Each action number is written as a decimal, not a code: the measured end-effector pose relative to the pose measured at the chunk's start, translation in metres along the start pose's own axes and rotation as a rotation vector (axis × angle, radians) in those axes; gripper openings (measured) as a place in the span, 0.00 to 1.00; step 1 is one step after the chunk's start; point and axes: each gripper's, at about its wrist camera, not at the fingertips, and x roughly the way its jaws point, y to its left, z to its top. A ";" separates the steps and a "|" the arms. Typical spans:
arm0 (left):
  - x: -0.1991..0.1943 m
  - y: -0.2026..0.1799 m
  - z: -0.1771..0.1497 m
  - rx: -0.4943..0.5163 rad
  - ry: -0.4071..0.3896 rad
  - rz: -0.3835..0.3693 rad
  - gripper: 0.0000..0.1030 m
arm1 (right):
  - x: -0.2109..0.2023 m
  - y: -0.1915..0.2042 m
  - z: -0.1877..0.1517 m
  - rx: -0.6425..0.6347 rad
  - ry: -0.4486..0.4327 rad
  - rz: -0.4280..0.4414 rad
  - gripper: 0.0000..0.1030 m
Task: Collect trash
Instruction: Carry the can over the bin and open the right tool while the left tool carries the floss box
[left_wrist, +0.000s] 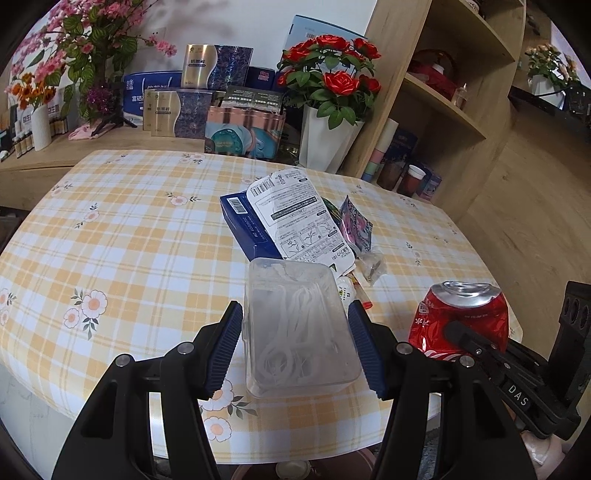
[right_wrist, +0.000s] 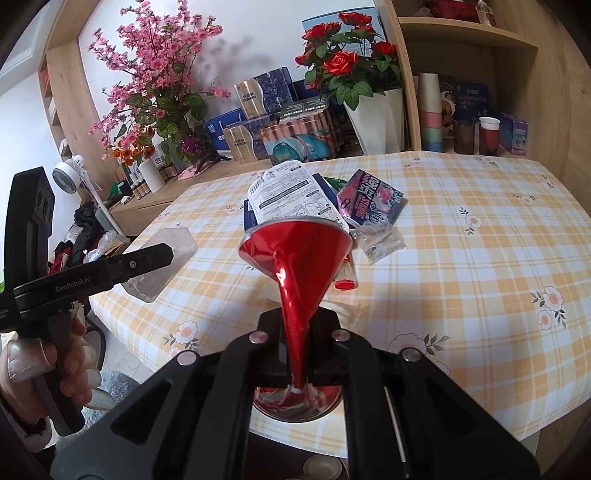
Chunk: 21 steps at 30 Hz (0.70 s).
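Red crushed aluminium can (right_wrist: 295, 254) sat pinched flat in the right gripper (right_wrist: 295, 354), low centre of its view. Left gripper's (left_wrist: 295, 343) blue ribbed fingers (left_wrist: 225, 347) clamped a clear plastic box (left_wrist: 299, 328) above the checked bench (left_wrist: 129, 229); wrappers (left_wrist: 295, 218) lay beyond.

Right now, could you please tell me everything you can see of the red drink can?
The red drink can is thin shiny metal with white lettering, badly crushed: its middle is pinched flat between the shut fingers of the right hand-held gripper, while its silver-rimmed ends flare out. It is held above the checked tablecloth, right of the clear plastic box; nothing else touches it.
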 end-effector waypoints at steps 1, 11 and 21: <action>0.002 0.000 0.000 -0.003 0.004 -0.001 0.56 | 0.000 0.000 -0.001 0.000 0.001 0.000 0.08; -0.002 0.001 0.003 -0.006 -0.008 -0.013 0.56 | 0.001 0.003 0.004 -0.010 -0.004 0.010 0.08; -0.047 -0.015 0.003 0.021 -0.060 -0.052 0.56 | -0.025 0.015 0.003 -0.042 -0.030 0.037 0.08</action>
